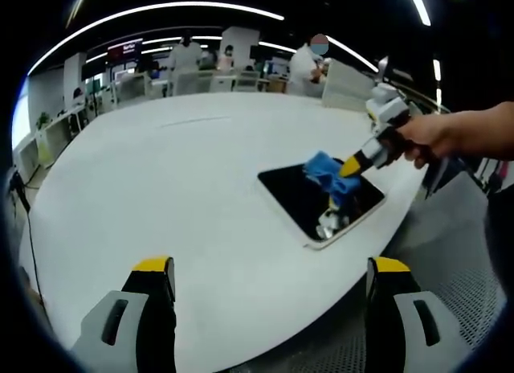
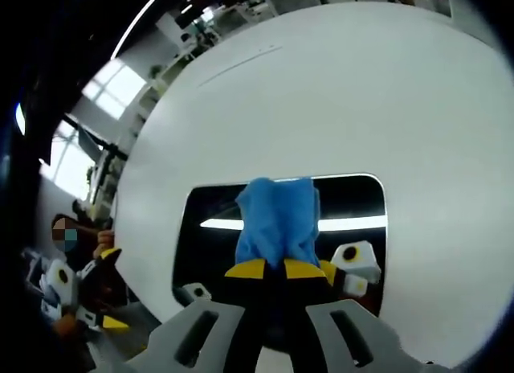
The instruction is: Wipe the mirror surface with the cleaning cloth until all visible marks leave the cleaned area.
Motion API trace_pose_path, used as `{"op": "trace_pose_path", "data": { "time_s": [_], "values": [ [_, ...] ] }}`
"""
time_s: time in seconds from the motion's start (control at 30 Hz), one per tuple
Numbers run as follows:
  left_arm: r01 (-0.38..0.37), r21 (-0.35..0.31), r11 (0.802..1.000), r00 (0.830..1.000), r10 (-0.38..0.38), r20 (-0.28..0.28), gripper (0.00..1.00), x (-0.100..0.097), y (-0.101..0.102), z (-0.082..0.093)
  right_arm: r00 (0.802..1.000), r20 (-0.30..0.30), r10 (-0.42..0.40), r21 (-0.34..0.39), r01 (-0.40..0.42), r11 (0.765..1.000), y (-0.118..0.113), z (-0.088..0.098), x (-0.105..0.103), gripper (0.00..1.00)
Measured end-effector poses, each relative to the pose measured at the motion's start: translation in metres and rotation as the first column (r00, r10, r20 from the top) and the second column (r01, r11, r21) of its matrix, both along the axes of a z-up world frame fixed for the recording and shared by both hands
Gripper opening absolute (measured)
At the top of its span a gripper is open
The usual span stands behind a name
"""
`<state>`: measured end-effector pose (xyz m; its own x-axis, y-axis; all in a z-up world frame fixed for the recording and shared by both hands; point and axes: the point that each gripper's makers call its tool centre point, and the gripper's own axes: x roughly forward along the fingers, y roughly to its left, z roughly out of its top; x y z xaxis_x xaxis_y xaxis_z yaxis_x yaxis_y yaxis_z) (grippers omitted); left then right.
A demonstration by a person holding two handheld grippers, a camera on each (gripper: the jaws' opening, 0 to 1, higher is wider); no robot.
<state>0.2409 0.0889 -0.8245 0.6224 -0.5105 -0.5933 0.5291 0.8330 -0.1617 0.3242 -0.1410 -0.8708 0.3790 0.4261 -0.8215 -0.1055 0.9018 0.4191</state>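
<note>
Near table edge, mirror, cloth in right hand-held gripper

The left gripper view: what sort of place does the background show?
Probably an open-plan office or lab. Long ceiling light strips run overhead, desks and partitions stand behind the large round white table, and people stand among them.

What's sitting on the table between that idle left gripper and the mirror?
Nothing: in the left gripper view only bare white table runs from the open left gripper to the mirror, where the right gripper presses the blue cloth.
</note>
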Motion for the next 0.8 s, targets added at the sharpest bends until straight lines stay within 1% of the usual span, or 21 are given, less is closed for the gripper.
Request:
{"op": "trace_pose_path", "data": {
  "time_s": [0.3,0.5,0.6,0.67,0.73,0.8],
  "values": [
    [-0.002,0.002,1.000,1.000,0.002,0.000,0.99,0.000,0.000,0.000,1.000,-0.004,-0.009,0.000,0.009,1.000,-0.012,-0.001,0.000,0.00],
    [0.006,0.007,1.000,1.000,-0.006,-0.004,0.99,0.000,-0.001,-0.001,1.000,-0.014,-0.008,-0.008,0.008,1.000,-0.015,0.000,0.000,0.00],
    [-0.009,-0.004,1.000,1.000,0.009,0.001,0.99,0.001,0.000,0.000,1.000,-0.004,-0.018,0.012,0.018,1.000,-0.017,-0.001,0.000,0.00],
    [-0.015,-0.004,1.000,1.000,0.014,-0.007,0.99,0.001,0.001,-0.001,1.000,-0.006,-0.026,0.016,0.026,1.000,-0.017,-0.001,0.001,0.00],
    [0.009,0.012,1.000,1.000,-0.009,-0.007,0.99,-0.001,-0.001,-0.002,1.000,-0.017,-0.013,-0.003,0.013,1.000,-0.018,-0.001,0.001,0.00],
    [0.007,0.007,1.000,1.000,-0.007,-0.004,0.99,-0.001,-0.001,-0.001,1.000,-0.015,-0.009,-0.007,0.009,1.000,-0.019,-0.001,0.001,0.00]
  ]
}}
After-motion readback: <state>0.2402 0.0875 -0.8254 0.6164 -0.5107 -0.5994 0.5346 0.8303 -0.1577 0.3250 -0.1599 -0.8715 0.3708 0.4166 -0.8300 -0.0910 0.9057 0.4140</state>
